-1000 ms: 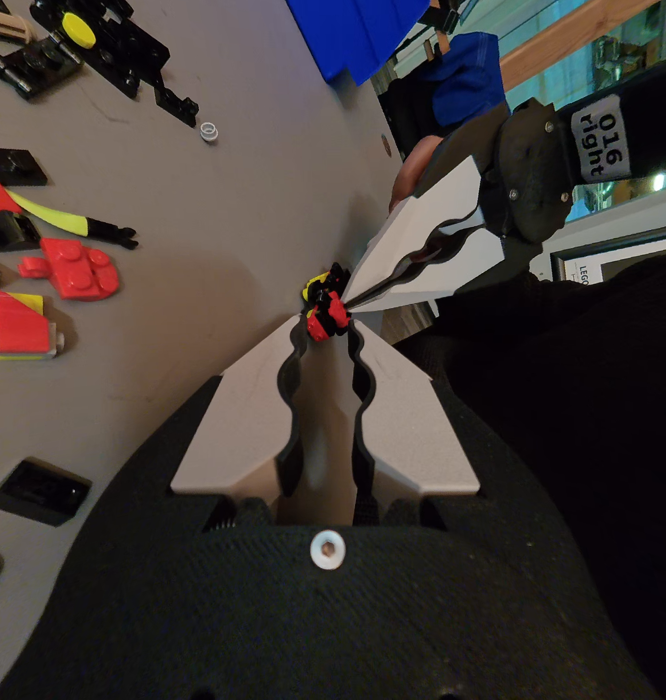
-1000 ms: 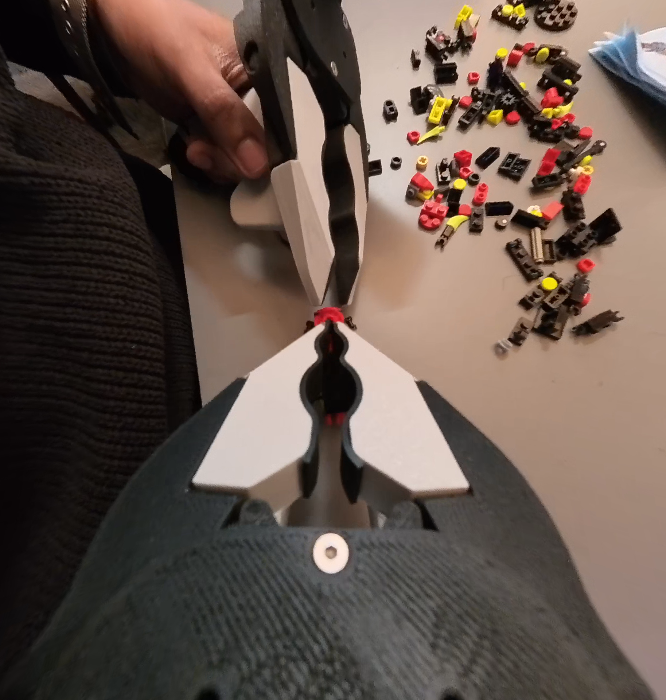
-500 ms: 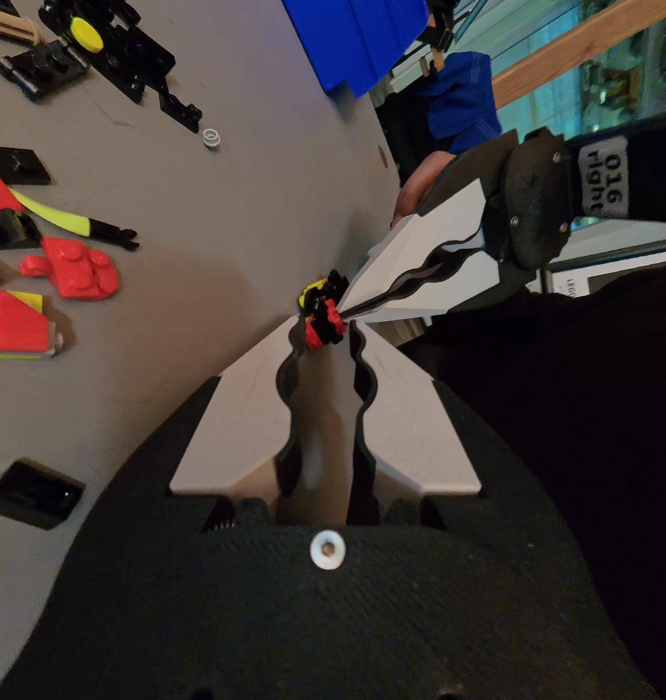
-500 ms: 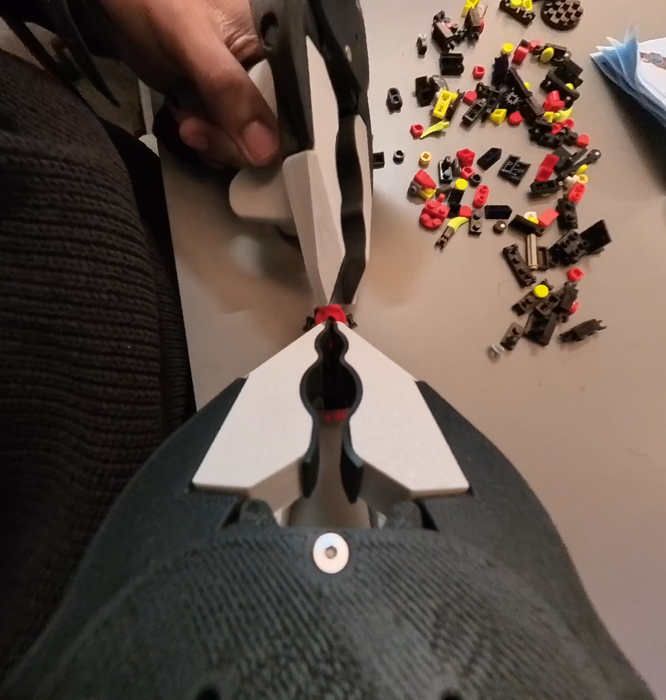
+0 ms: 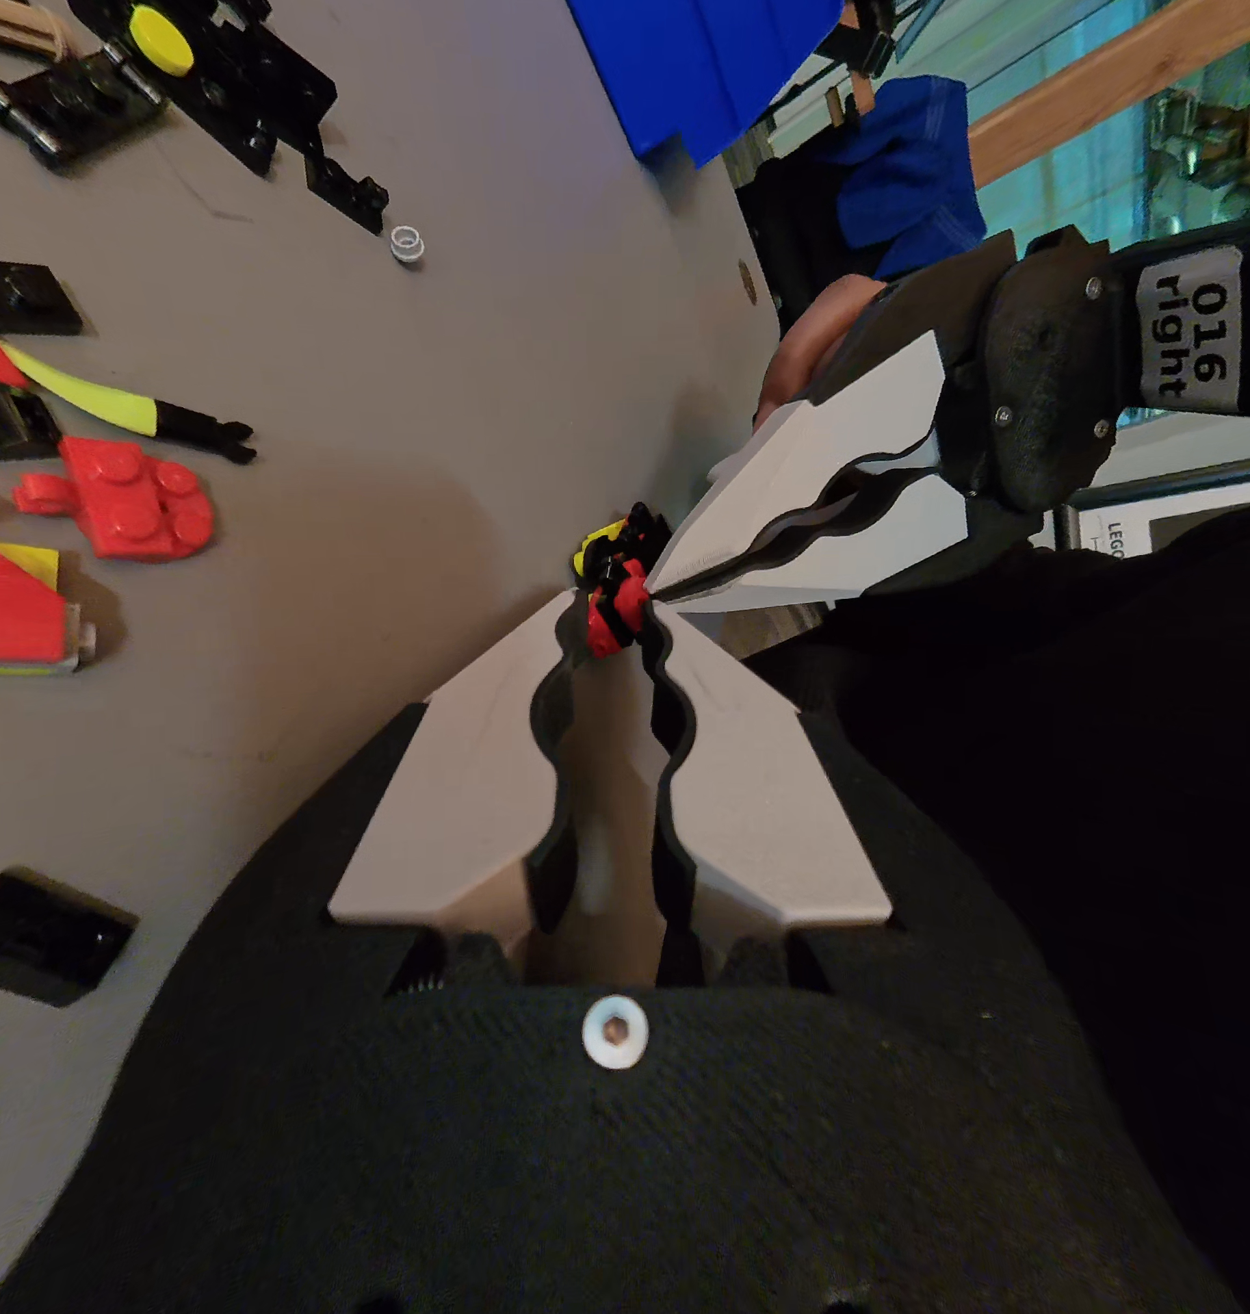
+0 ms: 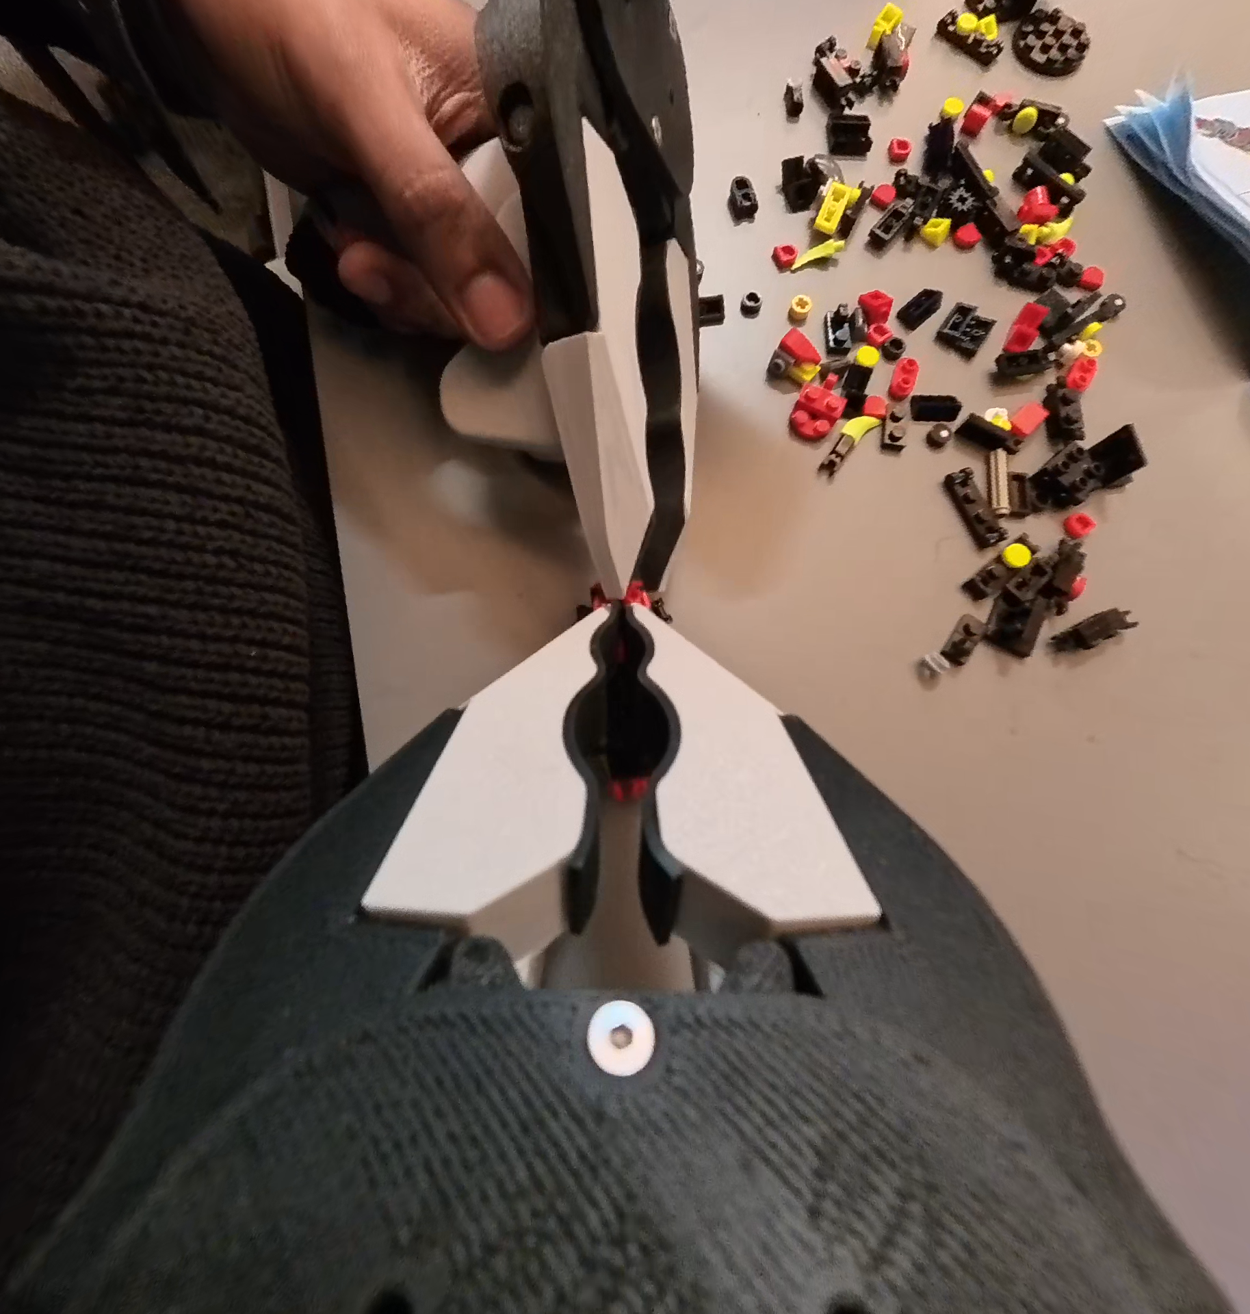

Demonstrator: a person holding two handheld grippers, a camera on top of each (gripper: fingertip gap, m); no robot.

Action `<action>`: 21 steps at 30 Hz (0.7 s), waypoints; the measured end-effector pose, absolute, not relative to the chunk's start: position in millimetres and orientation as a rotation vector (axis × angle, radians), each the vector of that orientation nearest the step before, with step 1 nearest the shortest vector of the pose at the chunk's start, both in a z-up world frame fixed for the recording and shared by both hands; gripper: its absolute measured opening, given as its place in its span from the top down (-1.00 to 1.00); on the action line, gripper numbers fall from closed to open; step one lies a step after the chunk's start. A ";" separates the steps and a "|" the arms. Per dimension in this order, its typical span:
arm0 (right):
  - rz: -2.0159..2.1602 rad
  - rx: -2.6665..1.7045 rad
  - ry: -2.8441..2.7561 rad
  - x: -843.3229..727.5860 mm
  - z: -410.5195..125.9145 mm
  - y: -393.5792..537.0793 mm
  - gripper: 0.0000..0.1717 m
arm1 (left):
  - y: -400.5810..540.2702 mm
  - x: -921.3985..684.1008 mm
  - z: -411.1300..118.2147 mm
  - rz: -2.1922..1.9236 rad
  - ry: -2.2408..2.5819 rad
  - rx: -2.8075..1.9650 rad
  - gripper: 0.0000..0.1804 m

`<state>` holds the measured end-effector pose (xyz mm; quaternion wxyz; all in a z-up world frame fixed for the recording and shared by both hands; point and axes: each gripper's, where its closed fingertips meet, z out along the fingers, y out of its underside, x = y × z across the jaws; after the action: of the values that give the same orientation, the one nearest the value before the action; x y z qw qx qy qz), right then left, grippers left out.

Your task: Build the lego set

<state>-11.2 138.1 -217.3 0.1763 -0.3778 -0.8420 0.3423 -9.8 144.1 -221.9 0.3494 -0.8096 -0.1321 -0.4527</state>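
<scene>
A small red, black and yellow brick assembly (image 5: 622, 604) hangs just above the grey table (image 5: 394, 426) near its edge. My left gripper (image 5: 611, 615) has its fingertips pressed on the red part from both sides. My right gripper (image 5: 654, 586) comes in from the right, shut, its tips pinching the same red part. In the right wrist view my right gripper (image 6: 618, 622) is shut with a red sliver between its pads, and red bits of the assembly (image 6: 637, 594) show on either side. The left gripper (image 6: 625, 583) meets it from above, held by a hand (image 6: 408, 178).
Several loose red, black and yellow bricks (image 6: 963, 320) lie spread on the table to the right, and a paper booklet (image 6: 1219, 156) lies at the far right. A red plate (image 5: 135, 498) and black pieces lie to the left. A blue bin (image 5: 700, 64) stands behind. A dark knitted garment (image 6: 110, 498) is close on the left. The grippers are tip to tip, or close to it. About 10 centimeters separates my left fingertips from the red plate (image 5: 135, 498). It turns up in the right wrist view (image 6: 819, 406) as well.
My left gripper's fingers have narrowed onto the red part of the assembly. The right gripper has stayed shut on it. Both grippers have shifted only slightly.
</scene>
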 end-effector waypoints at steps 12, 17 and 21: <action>1.159 -1.199 -2.308 -11.3 -208.9 143.3 0.91 | 145.1 -10.7 -217.8 -1.196 -0.360 -2.061 0.83; 1.140 -1.195 -2.319 -9.8 -211.7 143.5 0.90 | 144.1 -9.8 -216.0 -1.207 -0.349 -2.054 0.79; 1.096 -1.160 -2.342 -9.4 -215.4 138.4 0.89 | 142.9 -10.1 -217.7 -1.171 -0.315 -2.076 0.78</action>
<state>-9.4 138.4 -215.4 0.1530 -0.4046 -0.8167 0.3820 -10.1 142.9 -217.7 0.3604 -0.8056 -0.1220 -0.4542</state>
